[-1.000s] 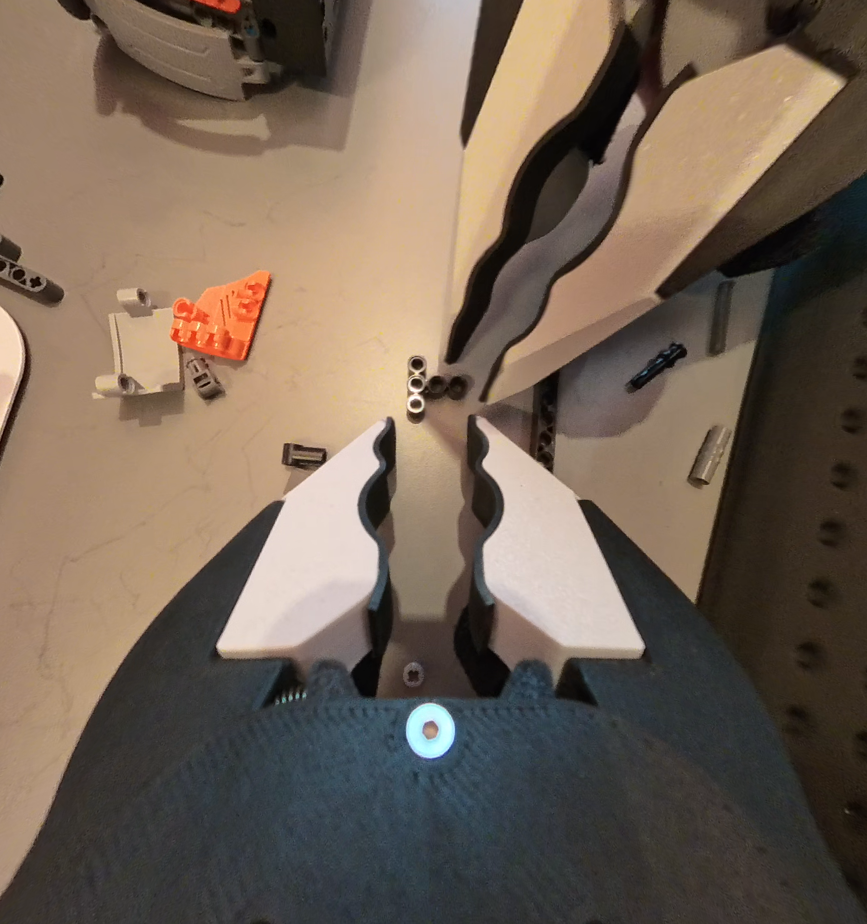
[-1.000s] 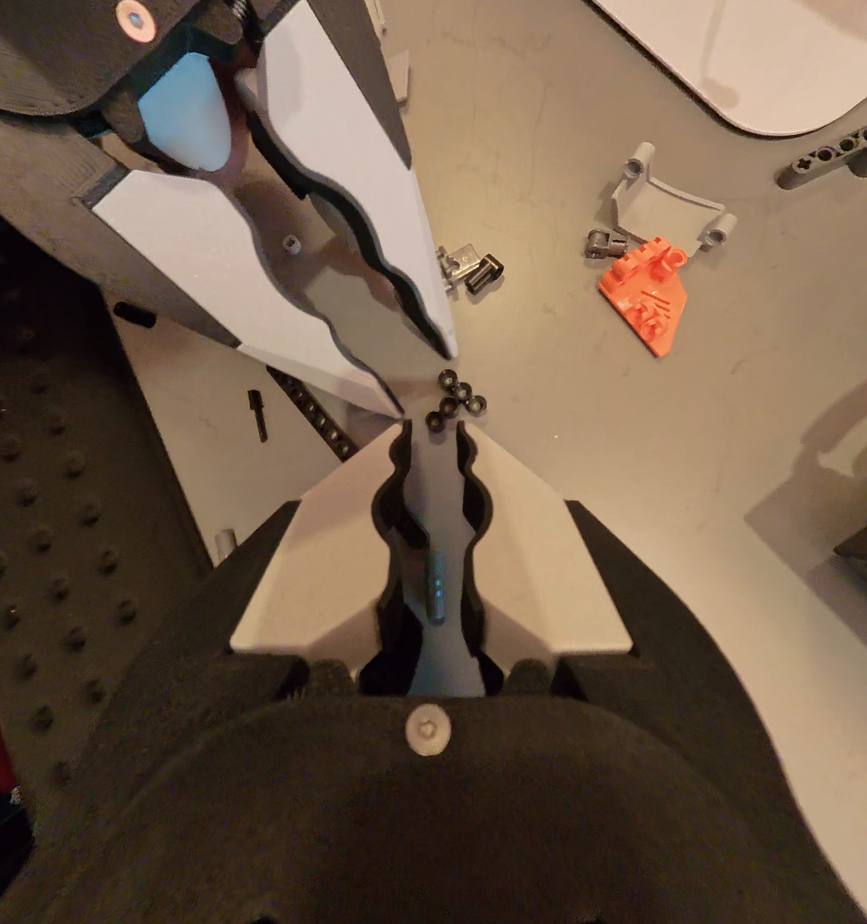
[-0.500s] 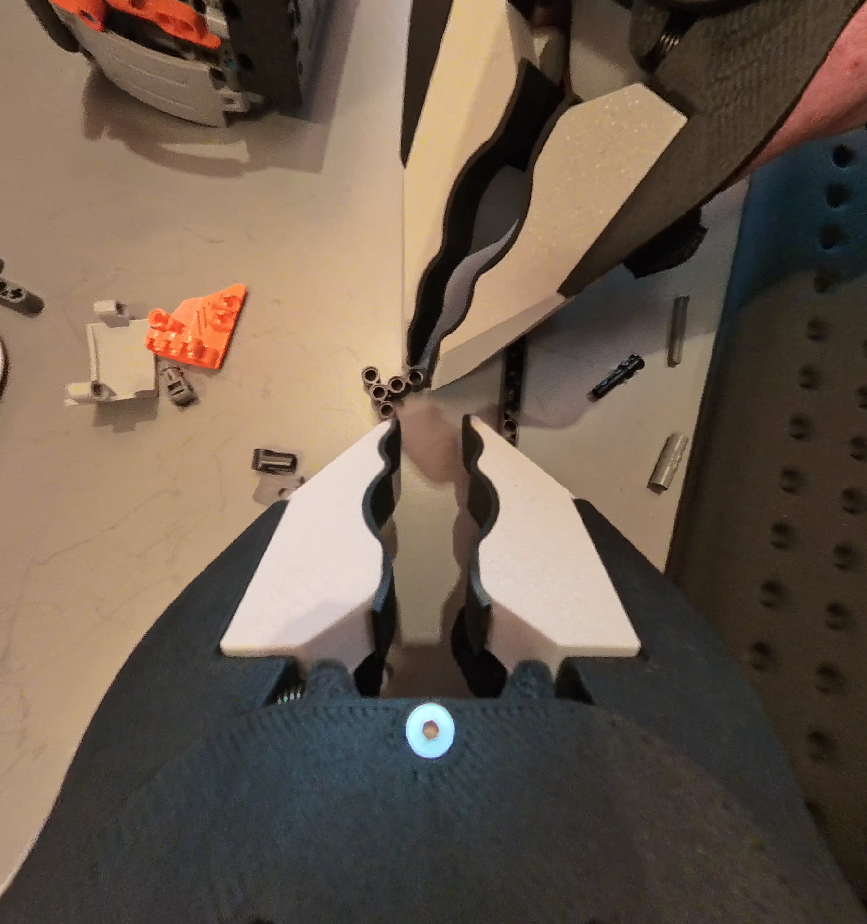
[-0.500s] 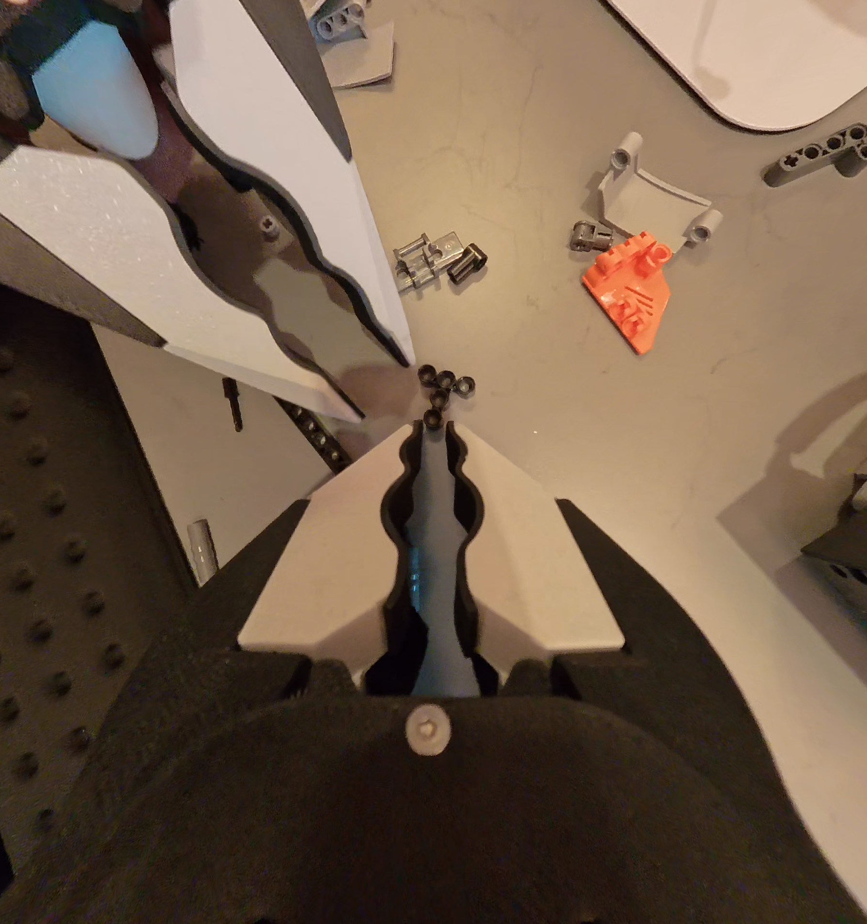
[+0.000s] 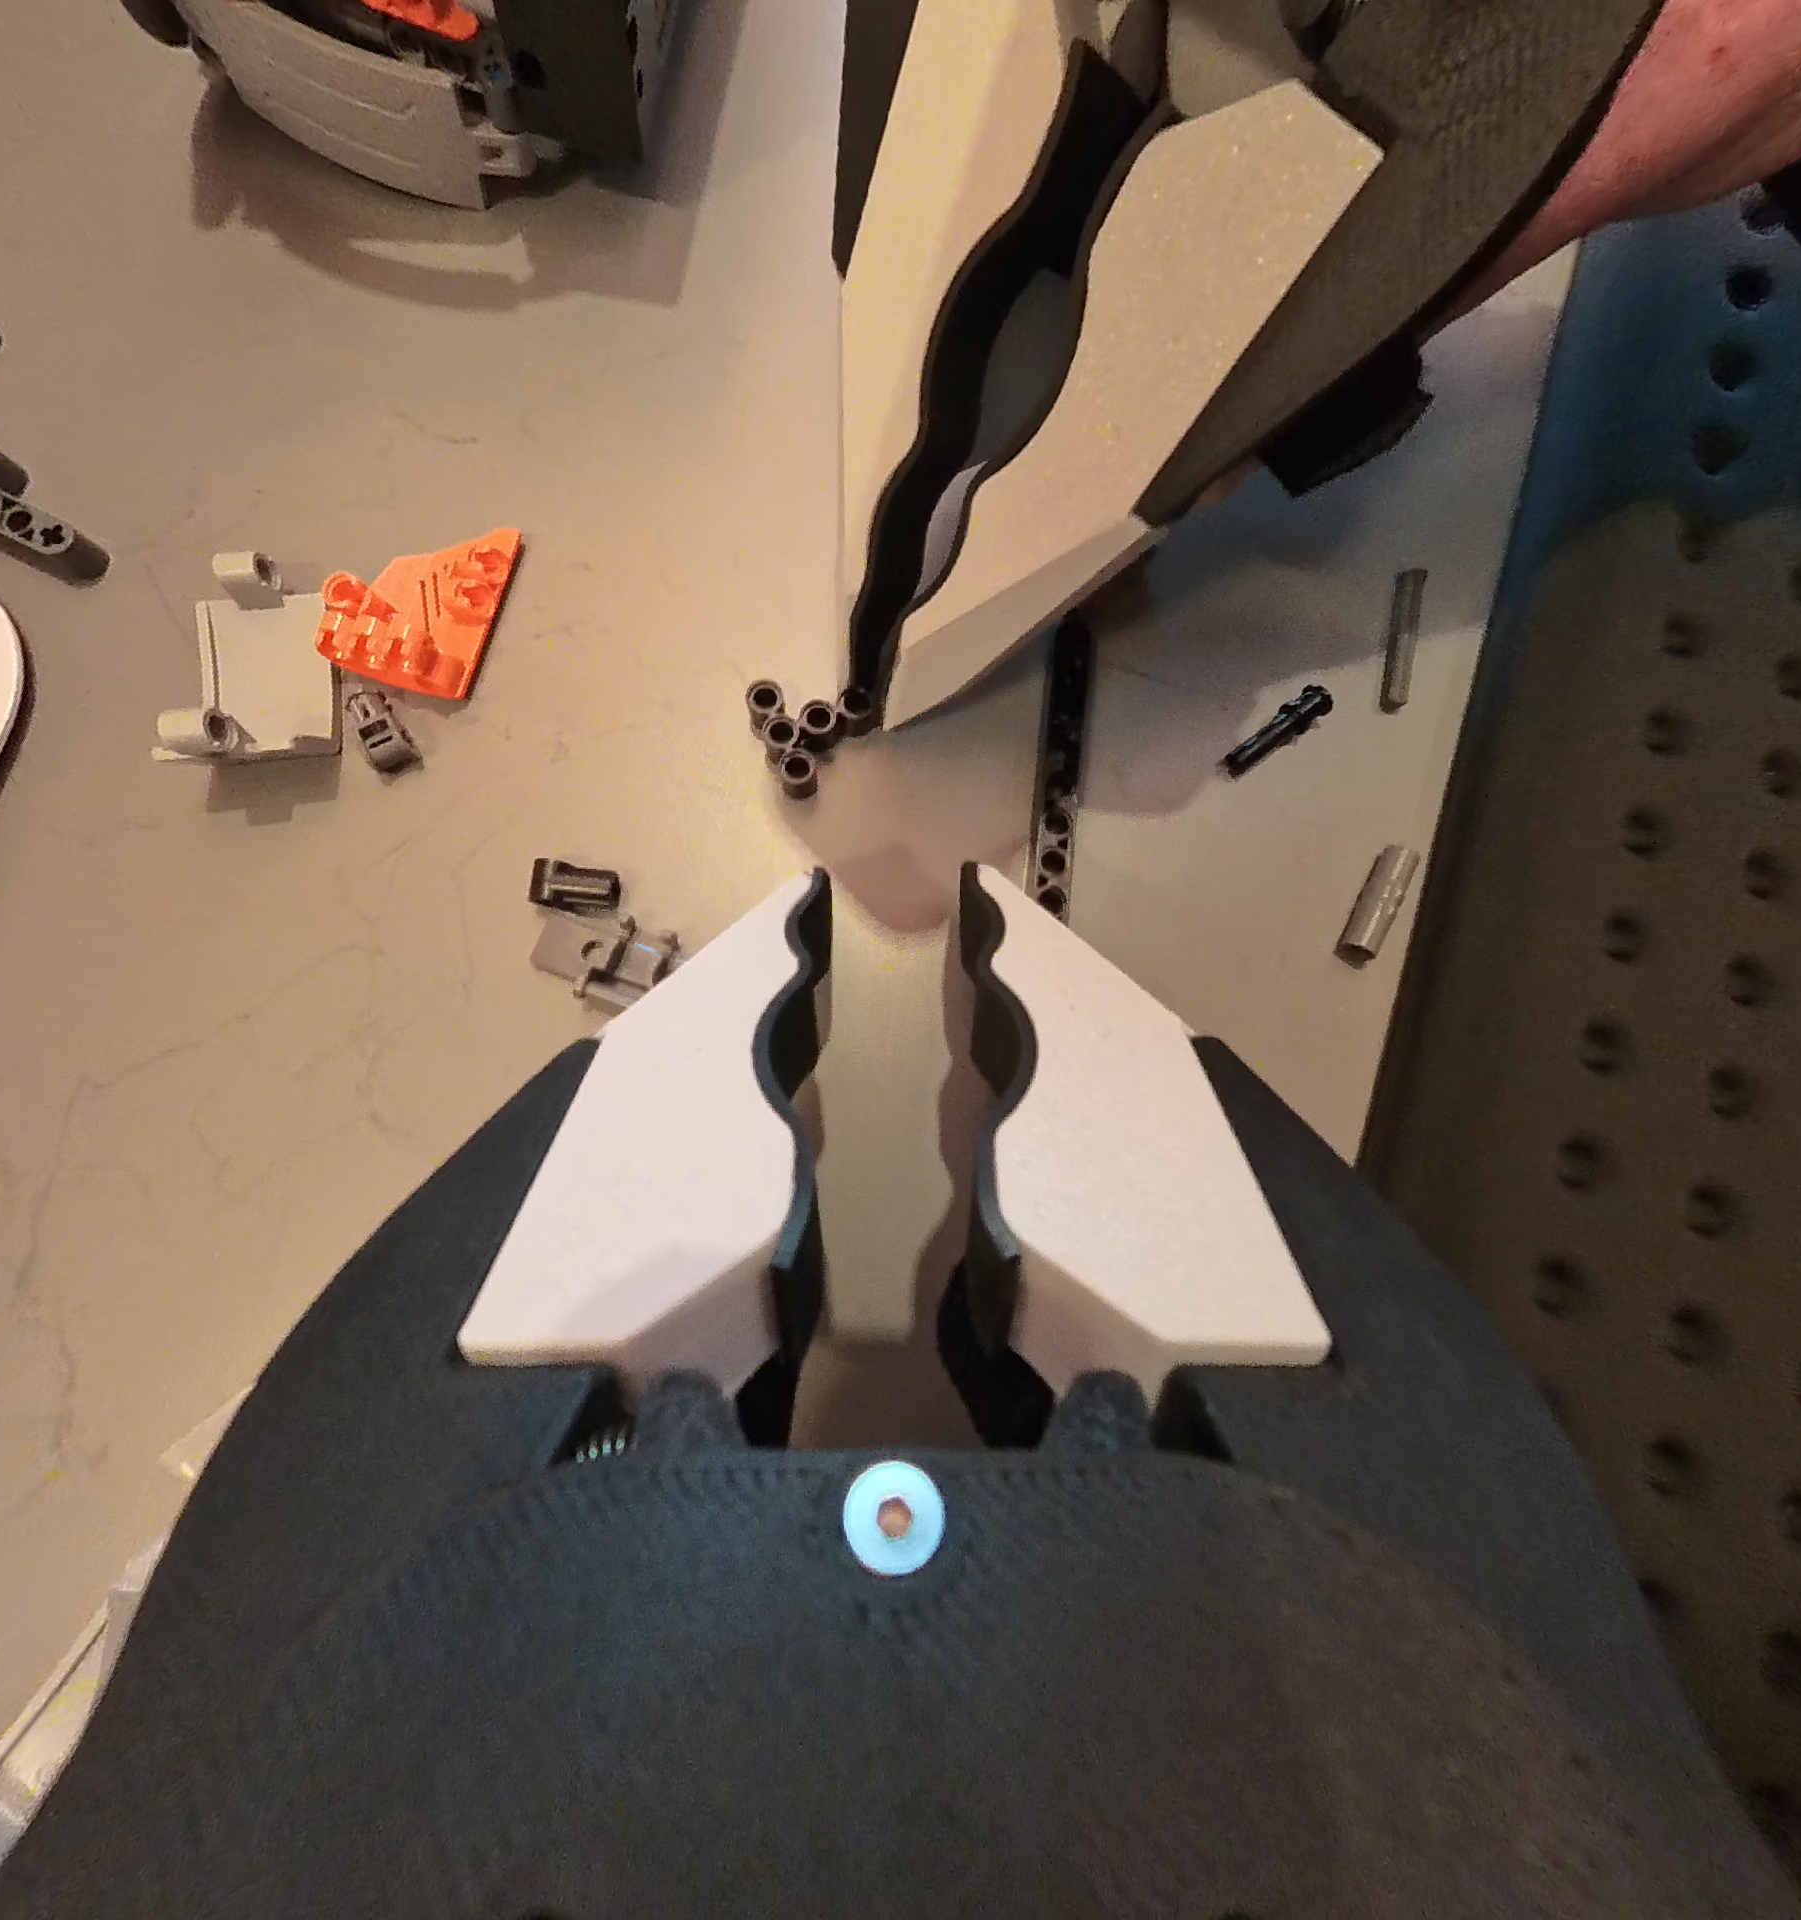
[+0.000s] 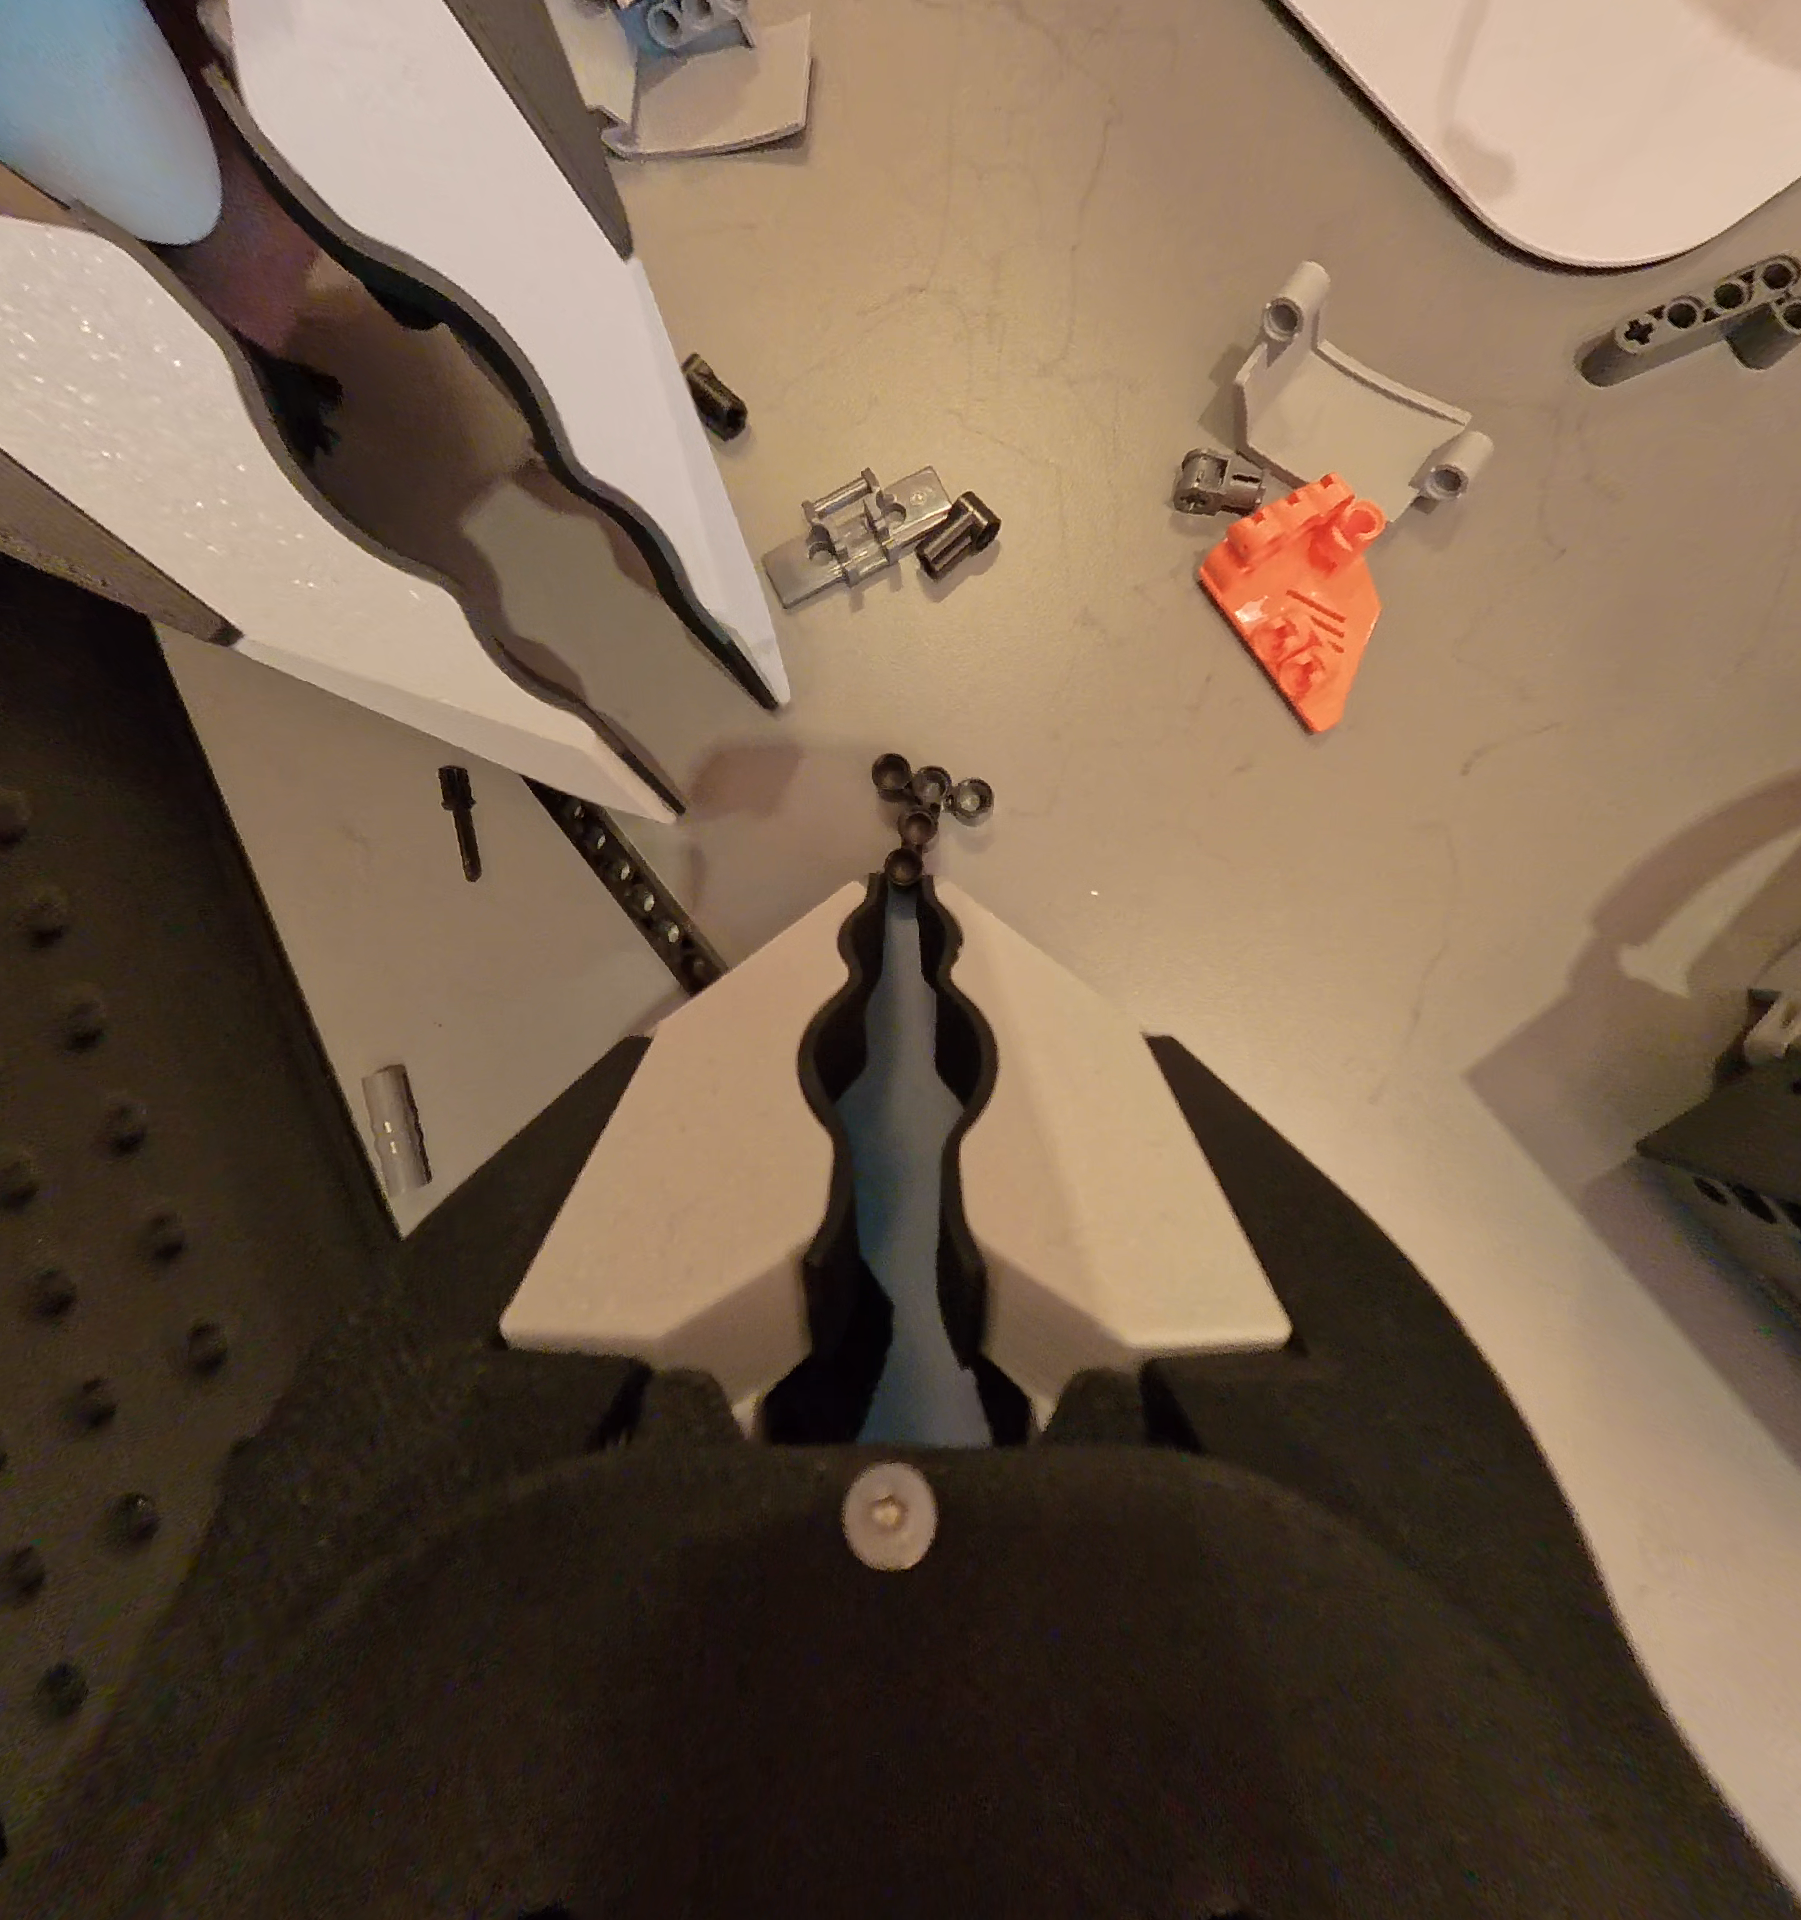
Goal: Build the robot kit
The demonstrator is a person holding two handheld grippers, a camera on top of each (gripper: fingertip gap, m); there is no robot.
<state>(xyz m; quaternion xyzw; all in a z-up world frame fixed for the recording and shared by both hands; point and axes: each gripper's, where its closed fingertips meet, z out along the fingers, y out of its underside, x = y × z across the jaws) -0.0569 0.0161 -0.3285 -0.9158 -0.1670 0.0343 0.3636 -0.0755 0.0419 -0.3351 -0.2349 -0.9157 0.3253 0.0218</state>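
A small dark grey pin-hole connector [image 6: 922, 805], several joined rings in a T shape, sits just past my right gripper [image 6: 906, 878]. The right gripper's jaws are shut on its near end ring. In the left wrist view the same connector [image 5: 797, 727] hangs off the tips of the right gripper [image 5: 870, 707], which reaches in from the upper right. My left gripper [image 5: 894, 878] is open and empty, a short way in front of the connector and apart from it. It also shows at the upper left of the right wrist view [image 6: 724, 753].
On the grey table lie an orange wedge panel [image 5: 418, 613], a grey curved panel [image 5: 252, 686], a grey clip plate [image 5: 605, 956], a long black beam [image 5: 1062, 769], a black pin [image 5: 1275, 727] and a grey sleeve [image 5: 1379, 904]. A part-built model [image 5: 408, 94] stands at the far left. A perforated foam mat [image 5: 1654, 1039] borders the right. Only a small space, under 4 cm, lies between the two pairs of fingers. The grey clip plate [image 5: 605, 956] sits 4 centimetres or so from the ends of my left fingers. Seen from the right wrist view [image 6: 879, 513] as well.
The right gripper's jaws have closed on the connector's end and the connector has turned with it. Both grippers have drawn back from the table, and the left has moved away from the connector.
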